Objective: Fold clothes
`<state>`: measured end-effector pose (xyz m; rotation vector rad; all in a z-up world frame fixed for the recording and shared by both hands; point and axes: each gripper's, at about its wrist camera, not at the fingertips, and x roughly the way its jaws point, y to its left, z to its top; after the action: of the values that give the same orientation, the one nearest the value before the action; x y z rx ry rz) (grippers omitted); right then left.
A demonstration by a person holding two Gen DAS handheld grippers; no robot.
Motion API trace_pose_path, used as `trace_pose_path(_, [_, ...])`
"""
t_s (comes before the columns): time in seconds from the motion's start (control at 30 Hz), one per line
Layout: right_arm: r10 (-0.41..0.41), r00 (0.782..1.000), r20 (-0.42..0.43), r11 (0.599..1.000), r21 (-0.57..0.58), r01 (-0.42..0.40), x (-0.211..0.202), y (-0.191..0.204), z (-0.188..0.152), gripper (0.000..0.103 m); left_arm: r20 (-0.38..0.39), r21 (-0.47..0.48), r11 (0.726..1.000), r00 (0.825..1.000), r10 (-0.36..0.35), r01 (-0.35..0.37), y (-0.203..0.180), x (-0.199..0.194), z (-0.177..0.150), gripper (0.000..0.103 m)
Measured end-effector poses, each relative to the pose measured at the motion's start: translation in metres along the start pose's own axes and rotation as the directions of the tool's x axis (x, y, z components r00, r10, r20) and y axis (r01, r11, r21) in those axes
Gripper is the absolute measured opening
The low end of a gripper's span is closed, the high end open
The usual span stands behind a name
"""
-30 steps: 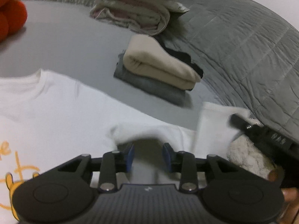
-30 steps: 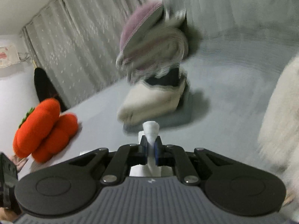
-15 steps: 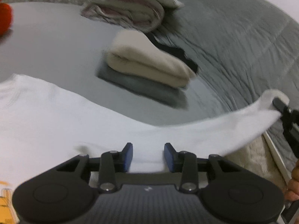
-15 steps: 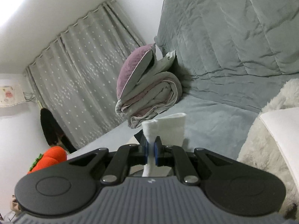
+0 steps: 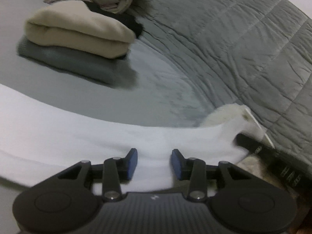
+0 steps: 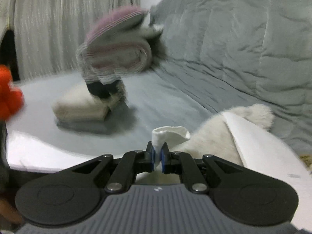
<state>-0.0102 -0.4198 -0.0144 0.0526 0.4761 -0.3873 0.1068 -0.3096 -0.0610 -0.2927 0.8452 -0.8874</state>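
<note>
My right tool (image 6: pixel 157 157) is pinched nearly closed on a bunched tip of the white shirt (image 5: pixel 58 136), which I take for a sleeve end or corner; the cloth sticks up in a small fold just past the blue pads. My left tool (image 5: pixel 154 162) stands with its jaws wide apart, and a strip of the same shirt runs through the gap between them without, as far as I can tell, being pressed by either pad. The shirt lies on the grey bed (image 5: pixel 87 101), its bulk spread to the left of the left tool, and from there it stretches as a long band rightward to where the right tool's dark body shows at the right edge of the left wrist view. So the long axis of that band runs left to right across my left tool, from the shirt's body to the right tool's hold. The right tool is at the free end; the left sits mid-span, nearer the body. Any fold, I judge, turns on carrying the held end back along that same axis over the body. A stack of folded clothes (image 5: pixel 78 39) sits well apart, further up the bed. Both views are motion-blurred.
</note>
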Motion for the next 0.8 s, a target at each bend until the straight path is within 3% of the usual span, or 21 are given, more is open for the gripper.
trace_pose_path(0.07, [-0.041,0.999,-0.021,0.998,-0.05,0.04,0.002,0.002,-0.004,0.01,-0.003,-0.005,0.999,0.999,-0.036,0.036,-0.009,0.008,-0.003,0.04])
trace_pose_path(0.17, [-0.107,0.993,0.043,0.99,-0.09,0.111,-0.009,0.002,-0.004,0.023,-0.016,0.001,0.997,0.997,-0.076,0.076,-0.022,0.018,-0.008,0.041])
trace_pose_path(0.27, [-0.169,0.975,0.144,0.98,-0.084,0.183,-0.023,-0.004,-0.001,0.045,-0.011,0.012,0.995,0.995,-0.102,0.102,-0.035,0.022,-0.011,0.042])
trace_pose_path(0.43, [-0.167,0.973,0.158,0.986,0.024,0.165,-0.029,-0.024,0.002,0.046,0.004,-0.017,0.981,0.981,-0.195,0.195,-0.053,0.025,-0.013,0.042])
trace_pose_path(0.6, [-0.156,0.974,0.164,0.988,0.047,0.15,-0.03,-0.026,0.005,0.047,0.012,0.029,0.985,0.985,-0.173,0.172,-0.065,0.018,-0.01,0.045])
trace_pose_path(0.8, [-0.114,0.982,0.151,0.993,0.052,0.107,-0.029,-0.021,0.007,0.049,0.09,0.026,0.999,0.995,-0.044,0.042,-0.037,-0.018,-0.001,0.053])
